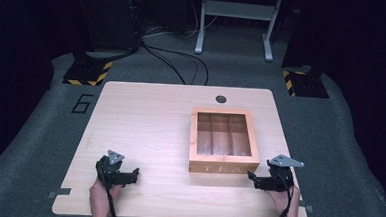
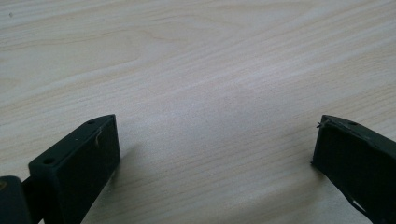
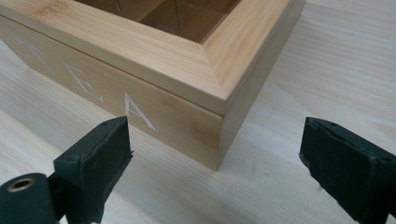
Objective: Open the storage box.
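The right gripper's [image 3: 215,154] jaws stood apart with nothing between them, pointed at the near right corner of the wooden tea box [image 3: 154,79], which lay just beyond the tips. The left gripper's [image 2: 215,154] jaws also stood wide apart, over bare table [image 2: 196,70].

The right gripper view brought out the pale letters "TEA" on the box's front wall and the seam under its framed lid; the high view showed instead the clear pane in the lid and three compartments beneath it. There, the box [image 1: 224,140] sat right of centre on the table [image 1: 145,121], the right gripper [image 1: 253,179] near its lower right corner, the left gripper [image 1: 133,174] well apart at the lower left.

One box, two grippers, one round hole [image 1: 221,98] near the table's far edge. Nothing stood between jaws and box.
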A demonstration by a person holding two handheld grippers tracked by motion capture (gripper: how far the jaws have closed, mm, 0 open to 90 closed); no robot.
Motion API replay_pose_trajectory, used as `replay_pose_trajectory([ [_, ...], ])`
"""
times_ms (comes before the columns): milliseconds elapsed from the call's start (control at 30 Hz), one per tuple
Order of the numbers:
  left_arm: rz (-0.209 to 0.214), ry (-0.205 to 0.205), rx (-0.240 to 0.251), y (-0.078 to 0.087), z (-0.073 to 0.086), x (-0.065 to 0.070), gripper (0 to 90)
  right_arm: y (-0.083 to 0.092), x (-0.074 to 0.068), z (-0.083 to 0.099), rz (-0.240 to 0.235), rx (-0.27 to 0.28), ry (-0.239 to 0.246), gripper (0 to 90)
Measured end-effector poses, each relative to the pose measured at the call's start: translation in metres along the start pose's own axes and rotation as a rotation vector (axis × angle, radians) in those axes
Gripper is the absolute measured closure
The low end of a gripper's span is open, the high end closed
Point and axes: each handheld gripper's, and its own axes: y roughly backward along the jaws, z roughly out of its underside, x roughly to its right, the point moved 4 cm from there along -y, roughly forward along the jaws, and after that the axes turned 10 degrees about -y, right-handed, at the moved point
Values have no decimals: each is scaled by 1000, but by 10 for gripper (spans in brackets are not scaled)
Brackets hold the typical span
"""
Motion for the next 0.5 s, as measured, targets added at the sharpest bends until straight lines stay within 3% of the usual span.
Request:
replay_pose_trajectory([
  [333, 0, 0, 0, 0, 0, 0, 4, -6, -4, -9, -5, 15, 22, 273],
  [500, 2, -3, -3, 0, 0, 0, 4, -4, -5, -9, -41, 22, 23, 371],
])
